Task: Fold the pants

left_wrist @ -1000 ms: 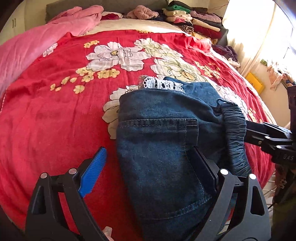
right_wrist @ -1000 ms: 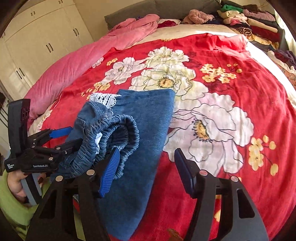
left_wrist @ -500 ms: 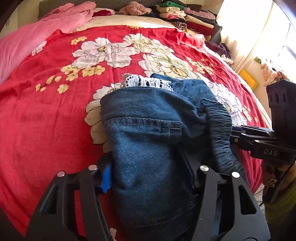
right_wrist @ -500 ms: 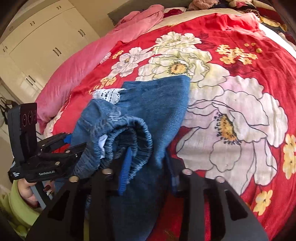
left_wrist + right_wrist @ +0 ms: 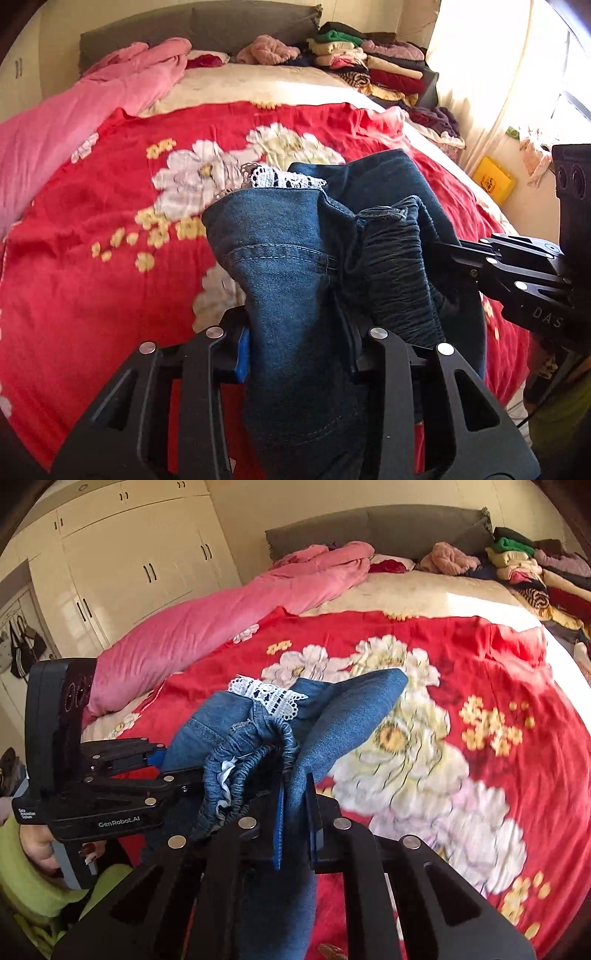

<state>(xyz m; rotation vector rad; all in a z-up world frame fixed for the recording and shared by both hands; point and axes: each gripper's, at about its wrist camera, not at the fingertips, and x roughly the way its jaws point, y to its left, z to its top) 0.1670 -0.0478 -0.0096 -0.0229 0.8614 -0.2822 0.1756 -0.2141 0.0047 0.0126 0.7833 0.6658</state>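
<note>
Bed (image 5: 74, 295): red floral blanket, pink quilt (image 5: 221, 624) along left edge, clothes pile (image 5: 369, 62) at far right corner.
Jeans (image 5: 295, 277): bunched, lifted over near edge, lace trim (image 5: 266, 698) on top.
L gripper (image 5: 299, 354): fingers clamped on jeans.
R gripper (image 5: 295, 812): fingers pinched tight on jeans nr waistband.
</note>
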